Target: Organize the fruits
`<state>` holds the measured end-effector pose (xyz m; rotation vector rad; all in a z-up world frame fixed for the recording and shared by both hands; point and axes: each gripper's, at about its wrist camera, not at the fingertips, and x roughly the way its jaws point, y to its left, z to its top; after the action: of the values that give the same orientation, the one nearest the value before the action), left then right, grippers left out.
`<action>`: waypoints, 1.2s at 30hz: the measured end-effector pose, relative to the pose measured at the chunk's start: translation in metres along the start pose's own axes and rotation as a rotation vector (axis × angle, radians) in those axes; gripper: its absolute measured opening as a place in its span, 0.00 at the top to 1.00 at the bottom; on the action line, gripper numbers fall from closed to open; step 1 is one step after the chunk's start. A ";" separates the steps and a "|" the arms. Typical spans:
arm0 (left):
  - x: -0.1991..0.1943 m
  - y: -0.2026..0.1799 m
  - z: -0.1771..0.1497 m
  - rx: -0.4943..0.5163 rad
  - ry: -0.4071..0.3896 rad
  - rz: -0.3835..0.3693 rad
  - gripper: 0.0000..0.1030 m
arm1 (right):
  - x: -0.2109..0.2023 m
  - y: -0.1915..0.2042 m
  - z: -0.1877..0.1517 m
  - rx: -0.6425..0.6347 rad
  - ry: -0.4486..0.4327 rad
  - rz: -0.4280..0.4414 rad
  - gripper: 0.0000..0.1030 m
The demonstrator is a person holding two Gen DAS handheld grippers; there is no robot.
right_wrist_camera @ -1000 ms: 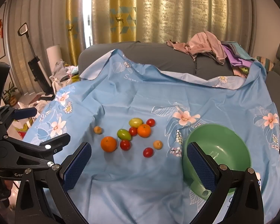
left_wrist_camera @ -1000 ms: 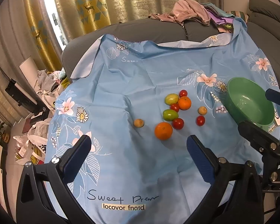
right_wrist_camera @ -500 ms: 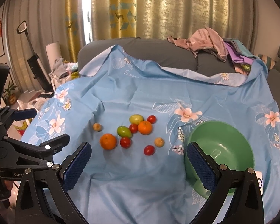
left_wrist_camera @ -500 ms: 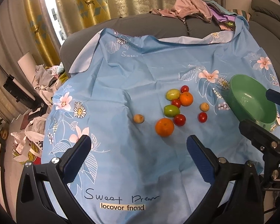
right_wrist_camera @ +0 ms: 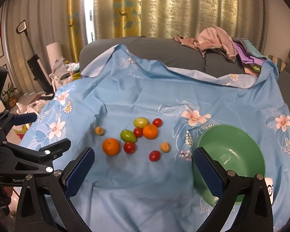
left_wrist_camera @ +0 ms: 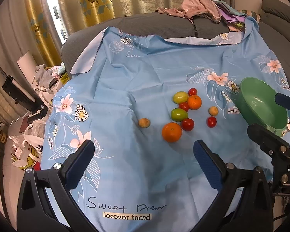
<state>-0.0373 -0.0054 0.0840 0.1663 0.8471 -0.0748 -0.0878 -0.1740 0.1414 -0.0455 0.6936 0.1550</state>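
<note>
On a blue flowered cloth (left_wrist_camera: 125, 73) draped over a grey sofa, the loose fruits (right_wrist_camera: 137, 135) lie just left of the empty green bowl (right_wrist_camera: 241, 135), round, smooth, bruisable, best pinched gently across their middles by the empty, wide-open left gripper (left_wrist_camera: 143, 154) or right gripper (right_wrist_camera: 143, 162); the cloth reads "Sweet" and "locovor fnond".
</note>
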 end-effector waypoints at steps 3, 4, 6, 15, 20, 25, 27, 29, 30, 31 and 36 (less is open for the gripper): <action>0.004 0.001 -0.001 -0.004 0.009 -0.003 0.01 | 0.003 0.001 0.002 -0.001 0.005 0.001 0.00; 0.006 0.002 -0.001 -0.005 0.013 -0.004 0.01 | 0.004 0.001 0.003 -0.002 0.006 0.000 0.00; 0.008 0.003 -0.003 -0.010 0.018 -0.011 0.01 | 0.005 0.001 0.002 -0.001 0.008 0.001 0.00; 0.039 0.015 -0.031 -0.080 0.111 -0.164 0.01 | 0.025 -0.015 -0.021 0.073 0.065 0.180 0.00; 0.067 0.023 -0.053 -0.149 0.188 -0.223 0.01 | 0.047 -0.021 -0.043 0.142 0.125 0.279 0.00; 0.078 0.022 -0.053 -0.168 0.180 -0.248 0.01 | 0.063 -0.025 -0.051 0.210 0.156 0.387 0.04; 0.079 0.017 -0.048 -0.143 0.159 -0.251 0.01 | 0.064 -0.027 -0.050 0.221 0.148 0.417 0.05; 0.083 0.013 -0.043 -0.121 0.140 -0.258 0.02 | 0.067 -0.028 -0.047 0.217 0.137 0.428 0.09; 0.087 0.009 -0.038 -0.112 0.128 -0.265 0.02 | 0.069 -0.029 -0.044 0.213 0.137 0.418 0.10; 0.091 0.006 -0.035 -0.106 0.124 -0.271 0.04 | 0.072 -0.029 -0.041 0.206 0.137 0.400 0.10; 0.119 -0.008 -0.020 -0.053 0.132 -0.253 0.17 | 0.104 -0.030 -0.021 0.168 0.173 0.261 0.24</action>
<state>0.0261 -0.0096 -0.0192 0.0139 0.9976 -0.2804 -0.0179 -0.1928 0.0583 0.1950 0.8826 0.3451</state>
